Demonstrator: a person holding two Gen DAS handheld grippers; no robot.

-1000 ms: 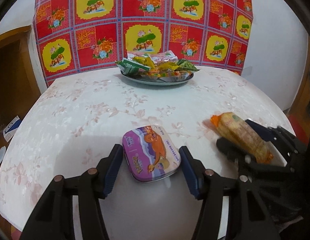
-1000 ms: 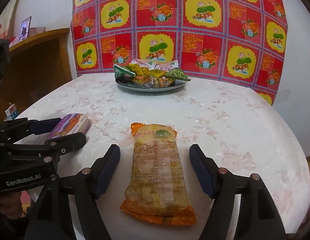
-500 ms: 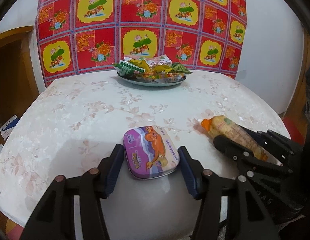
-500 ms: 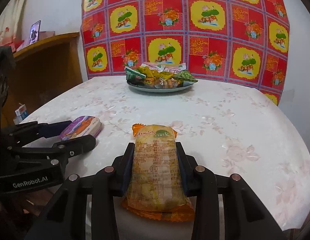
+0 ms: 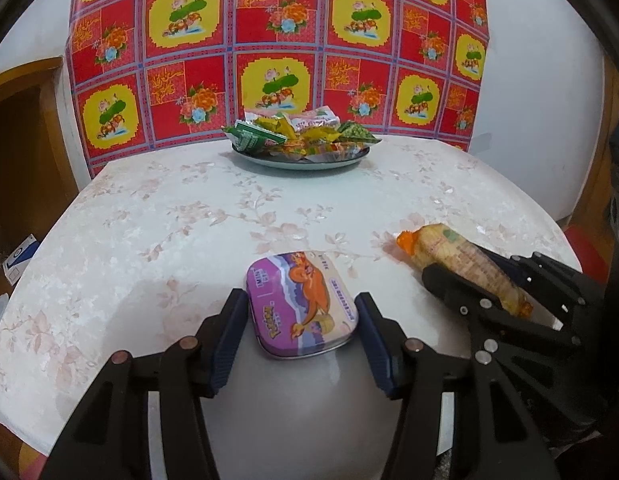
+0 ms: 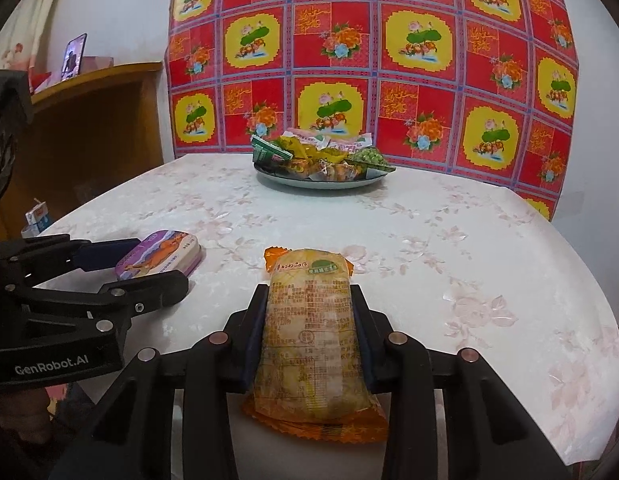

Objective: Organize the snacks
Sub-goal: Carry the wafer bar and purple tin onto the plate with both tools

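A purple candy tin (image 5: 301,304) lies on the white round table (image 5: 189,216) between the fingers of my left gripper (image 5: 301,312), whose pads touch both its sides. The tin also shows in the right wrist view (image 6: 159,254). My right gripper (image 6: 309,316) is shut on an orange-and-yellow snack packet (image 6: 309,336), raised slightly off the table near its front edge. The packet also shows in the left wrist view (image 5: 461,264). A plate (image 5: 305,162) piled with several wrapped snacks stands at the far side of the table; it also shows in the right wrist view (image 6: 321,180).
A red and yellow flowered cloth (image 5: 277,48) hangs behind the table. A wooden cabinet (image 6: 89,128) stands on the left. A small carton (image 6: 37,218) sits low beside the table's left edge.
My right gripper has shut on the snack packet and lifted it a little. My left gripper's fingers have closed in around the purple tin.
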